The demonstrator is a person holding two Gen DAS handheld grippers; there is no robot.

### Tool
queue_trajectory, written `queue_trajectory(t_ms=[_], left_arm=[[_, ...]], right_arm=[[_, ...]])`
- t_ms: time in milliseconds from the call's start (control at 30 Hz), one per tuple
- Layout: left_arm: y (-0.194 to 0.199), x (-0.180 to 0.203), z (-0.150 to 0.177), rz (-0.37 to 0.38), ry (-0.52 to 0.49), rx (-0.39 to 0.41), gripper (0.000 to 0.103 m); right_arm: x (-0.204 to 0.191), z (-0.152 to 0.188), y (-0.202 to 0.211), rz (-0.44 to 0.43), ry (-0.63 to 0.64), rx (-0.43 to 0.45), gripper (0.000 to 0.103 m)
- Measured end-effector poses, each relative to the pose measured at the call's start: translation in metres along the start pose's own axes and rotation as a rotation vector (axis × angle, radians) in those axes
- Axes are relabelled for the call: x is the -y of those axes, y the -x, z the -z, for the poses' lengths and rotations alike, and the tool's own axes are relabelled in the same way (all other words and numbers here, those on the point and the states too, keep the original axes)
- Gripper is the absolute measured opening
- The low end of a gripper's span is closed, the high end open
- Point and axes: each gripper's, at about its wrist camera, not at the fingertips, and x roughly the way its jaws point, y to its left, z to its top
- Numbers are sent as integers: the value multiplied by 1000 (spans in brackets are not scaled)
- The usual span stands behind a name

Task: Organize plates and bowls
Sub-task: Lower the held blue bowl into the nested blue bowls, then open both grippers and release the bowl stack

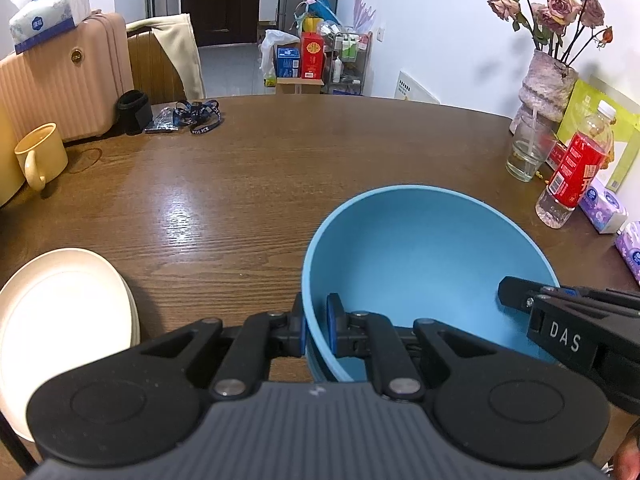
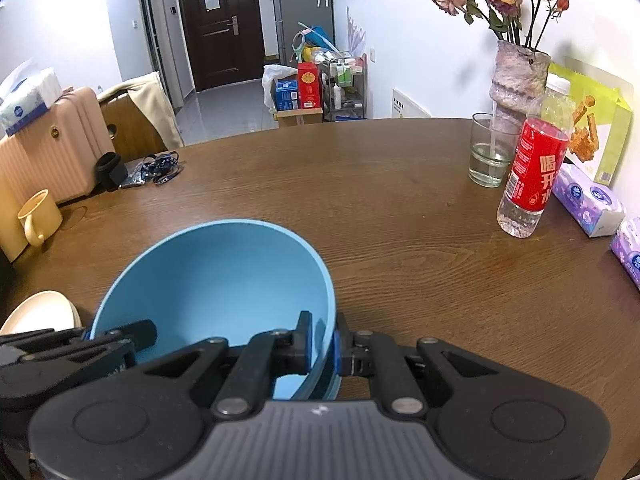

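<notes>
The bench point(image 2: 400, 208) was a round-edged top of dark brown wood grain with a pale glare on it. Behind it the room ran back over a light tiled floor to a dark door point(image 2: 224, 32), with a wire rack point(image 2: 346, 84) and boxes stacked against the white wall. At the left stood a pink suitcase point(image 1: 60, 80) with a tissue pack point(image 1: 48, 12) on top, and a chair draped with a cream cloth point(image 1: 180, 52).

On the right side of the bench stood a mottled vase point(image 2: 516, 76) of dried roses, a drinking glass point(image 2: 488, 152) with a little clear liquid in the bottom, and a red-labelled bottle point(image 2: 532, 176) with some water left in it. Purple tissue packs point(image 2: 592, 204) lay just beside the bottle. Far left sat a yellow mug point(image 1: 40, 156); I could not see into it.

The blue bowl point(image 1: 420, 276) was empty and held tilted over the near part of the bench. The left tool point(image 1: 316, 330) was clamped on its left rim, one pad inside the wall and one outside. The right tool point(image 2: 322, 346) was clamped the same way on the right rim. A cream plate point(image 1: 60, 320), nothing on it, lay at the near left edge, apart from the bowl.
</notes>
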Motion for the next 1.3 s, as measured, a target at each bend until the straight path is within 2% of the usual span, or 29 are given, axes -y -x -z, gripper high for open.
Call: queue_trajectory(t_ms=[400, 633, 733, 1300], left_arm=[[-6, 0, 3, -11, 8, -9, 12], [-3, -5, 5, -6, 14, -5, 14], [0, -3, 6, -5, 6, 5, 14], [5, -2, 9, -1, -1, 26, 11]], right_arm=[[6, 1, -1, 0, -9, -5, 13], [15, 3, 10, -35, -29, 4, 15], [15, 7, 17, -53, -22, 11, 9], [22, 19, 16, -83, -84, 50, 8]])
